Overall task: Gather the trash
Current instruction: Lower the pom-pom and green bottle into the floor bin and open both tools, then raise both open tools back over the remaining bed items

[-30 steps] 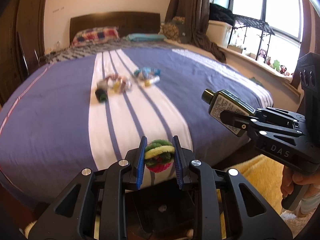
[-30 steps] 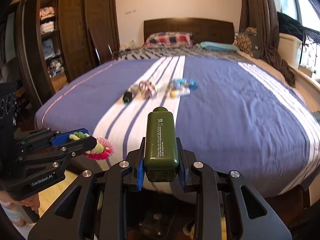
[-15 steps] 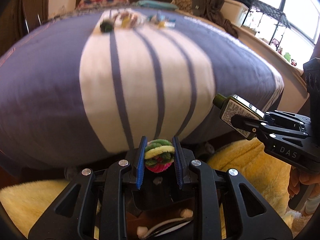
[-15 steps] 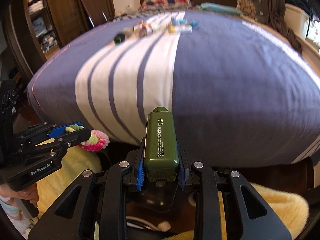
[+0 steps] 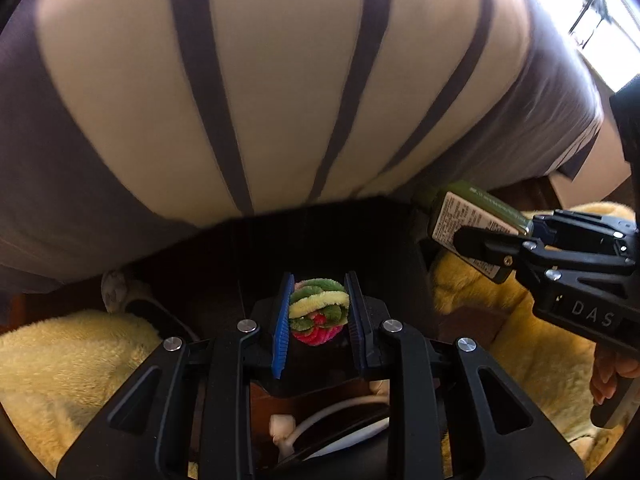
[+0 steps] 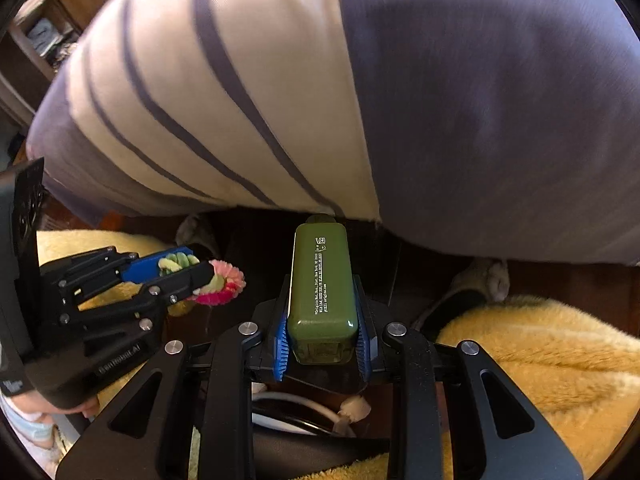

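Here the left tool pinches a fuzzy ball of green, yellow and pink strands between its blue pads, the pads pressed against both sides of it. The right tool pinches a dark green bottle near its flat base, so that the bottle lies along the fingers with its cap end pointing away toward the foot edge of the bed. In the left wrist view the right tool shows at the right edge with the bottle in it, the white label side facing the camera. In the right wrist view the left tool shows at the left edge with the ball sticking out past its fingertips.

Both tools point steeply down, just off the foot edge of the bed, whose purple cover with a white band and thin purple stripes hangs over and fills the upper part of both views. Below the edge the space under the bed is dark. On the floor lies a yellow fluffy rug, and grey slippers rest at its far edge, half under the bed. A dark bin with a white liner sits directly below the left tool; its rim is mostly hidden by the tool's body. A hand grips the right tool's handle at the right edge.
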